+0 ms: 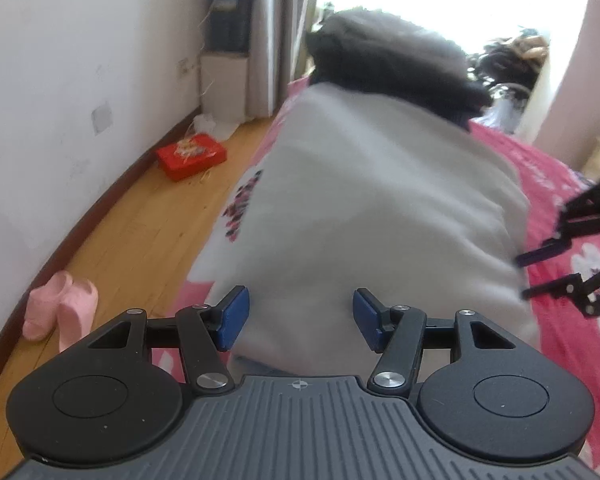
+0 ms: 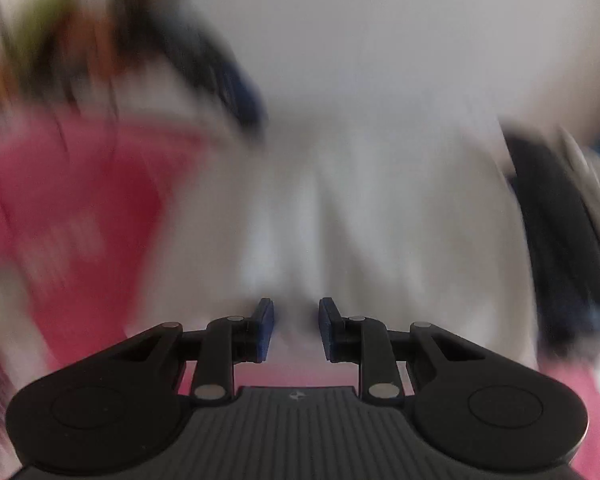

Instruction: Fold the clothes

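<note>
Left gripper [image 1: 301,318] with blue pads spread wide, nothing pinched between them, poised at the near edge of a bulky white fabric garment [image 1: 363,208] with a dark floral print on its left side; garment heaped straight ahead of the fingers on a pink patterned bedspread [image 1: 559,240], a dark grey cloth [image 1: 387,56] bunched at its far end; right gripper [image 2: 296,330] off to the right of the garment, fingers parted; from its own heavily blurred view, jaws narrowly apart over the white fabric, no cloth seen pinched between the pads; to the left, on the wooden floor [image 1: 140,232], pink slippers [image 1: 60,312] and, farther off, a flat red box [image 1: 191,156].
</note>
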